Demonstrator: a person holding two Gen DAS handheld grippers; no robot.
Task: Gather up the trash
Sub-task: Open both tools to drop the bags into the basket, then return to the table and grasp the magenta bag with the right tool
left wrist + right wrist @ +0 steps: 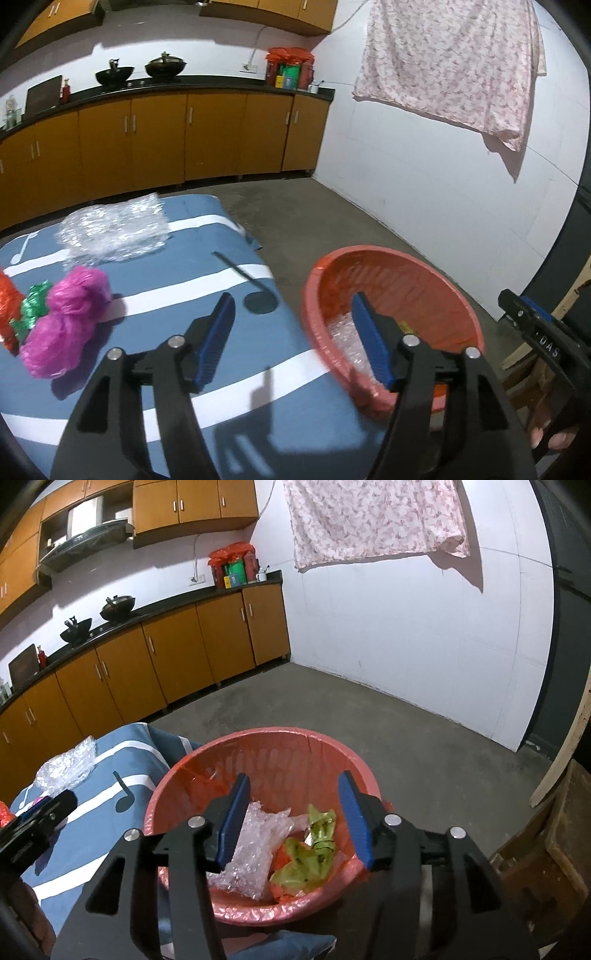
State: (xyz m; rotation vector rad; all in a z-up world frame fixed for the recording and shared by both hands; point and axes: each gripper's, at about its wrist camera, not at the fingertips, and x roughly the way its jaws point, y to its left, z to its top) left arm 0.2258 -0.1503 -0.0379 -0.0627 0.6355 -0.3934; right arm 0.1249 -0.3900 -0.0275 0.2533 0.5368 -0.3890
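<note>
A red trash basket [436, 273] [184, 794] lined with a red bag stands beside the blue striped table [207, 373]. It holds bubble wrap [255, 853] and a green wrapper [314, 849]. My right gripper [295, 819] is open and empty above the basket. My left gripper [295, 339] is open and empty over the table's right edge. On the table lie a magenta plastic bag [62, 325], a green foil scrap [33, 306], a red bag [7, 310] and a sheet of bubble wrap [114, 232] [66, 764].
A white plastic spoon [22, 251] lies at the table's far left. Orange kitchen cabinets [166, 136] with woks on the counter run along the back. A floral cloth [454, 62] hangs on the white wall. Wooden crates [546, 849] stand to the right.
</note>
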